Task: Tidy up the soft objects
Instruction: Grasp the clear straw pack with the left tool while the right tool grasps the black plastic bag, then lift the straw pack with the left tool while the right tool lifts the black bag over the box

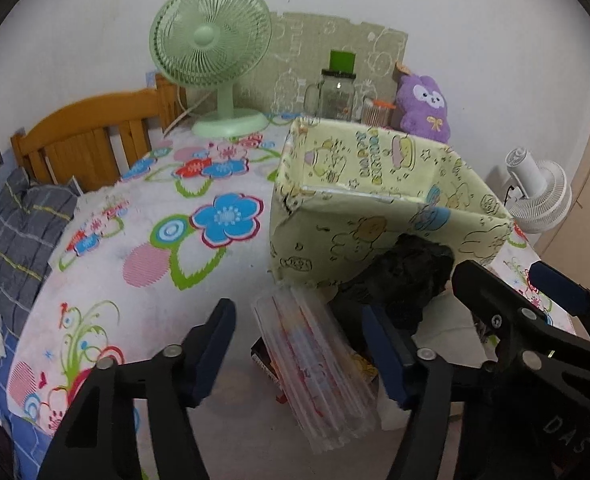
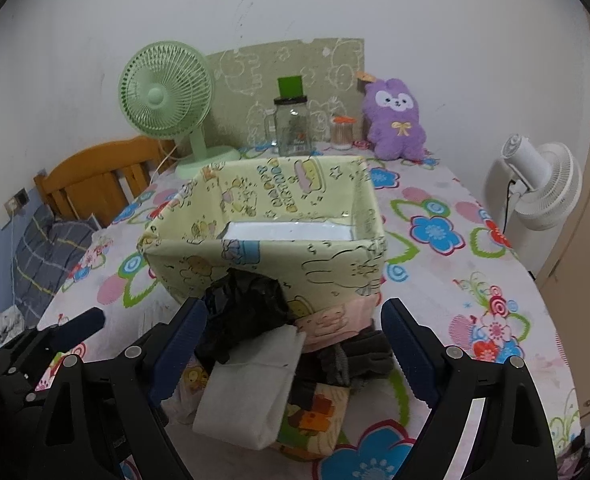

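Left wrist view: left gripper [image 1: 299,352] hangs with jaws apart, empty, over a clear plastic sleeve [image 1: 315,364]; it risks snagging this.

Right wrist view: right gripper [image 2: 295,348], jaws apart, straddles the black cloth [image 2: 247,312] and white folded cloth [image 2: 251,392] before the fabric bin [image 2: 271,256]; a close may catch both.

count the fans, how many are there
2. The green fan stands at the table's back left corner, by the wall. The white fan stands off the table's right edge. Others may be hidden outside view.
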`<state>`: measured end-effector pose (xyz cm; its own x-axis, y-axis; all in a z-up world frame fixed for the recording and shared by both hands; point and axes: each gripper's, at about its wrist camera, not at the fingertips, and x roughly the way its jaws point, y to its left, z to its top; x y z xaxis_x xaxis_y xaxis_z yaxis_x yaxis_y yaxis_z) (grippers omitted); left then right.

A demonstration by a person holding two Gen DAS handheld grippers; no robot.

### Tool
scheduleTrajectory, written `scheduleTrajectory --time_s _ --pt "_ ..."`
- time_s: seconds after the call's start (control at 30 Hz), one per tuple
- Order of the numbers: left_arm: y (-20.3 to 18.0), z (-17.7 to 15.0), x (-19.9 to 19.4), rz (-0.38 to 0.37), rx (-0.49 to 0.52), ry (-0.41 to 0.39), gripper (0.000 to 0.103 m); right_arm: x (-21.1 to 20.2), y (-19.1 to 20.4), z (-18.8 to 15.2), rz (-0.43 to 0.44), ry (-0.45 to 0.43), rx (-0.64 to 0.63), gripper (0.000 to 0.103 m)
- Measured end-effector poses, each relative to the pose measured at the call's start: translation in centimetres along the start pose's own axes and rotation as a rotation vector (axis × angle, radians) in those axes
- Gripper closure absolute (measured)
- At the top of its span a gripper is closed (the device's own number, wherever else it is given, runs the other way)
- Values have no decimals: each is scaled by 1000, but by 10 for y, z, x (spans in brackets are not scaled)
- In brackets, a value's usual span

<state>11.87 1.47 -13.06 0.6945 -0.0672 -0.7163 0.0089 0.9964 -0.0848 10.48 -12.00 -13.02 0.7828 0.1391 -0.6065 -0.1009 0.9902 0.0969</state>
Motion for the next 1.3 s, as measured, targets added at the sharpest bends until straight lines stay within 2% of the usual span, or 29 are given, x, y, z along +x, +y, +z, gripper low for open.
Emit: scheduleTrajectory --time_s 0.13,0.4,0.8,0.87,0.93,1.07,1.1,1.3 --pt "4 1 10 -31 -16 35 53 10 4 1 5 19 -3 12" --pt "8 -1 24 -57 -28 74 67 29 10 0 25 62 -1 16" --pt "5 0 27 -48 3 67 73 51 15 -1 58 117 23 23" --pt "4 0 27 -44 12 63 74 53 16 0 65 121 23 28" --pt "2 0 27 -40 17 61 76 55 17 -1 81 132 26 39" --pt "2 1 27 -40 21 54 81 54 17 -1 85 127 31 51" --pt "1 1 26 -41 24 50 88 53 17 0 83 123 32 55" --pt "-4 1 21 -53 37 43 94 45 17 0 80 105 27 66"
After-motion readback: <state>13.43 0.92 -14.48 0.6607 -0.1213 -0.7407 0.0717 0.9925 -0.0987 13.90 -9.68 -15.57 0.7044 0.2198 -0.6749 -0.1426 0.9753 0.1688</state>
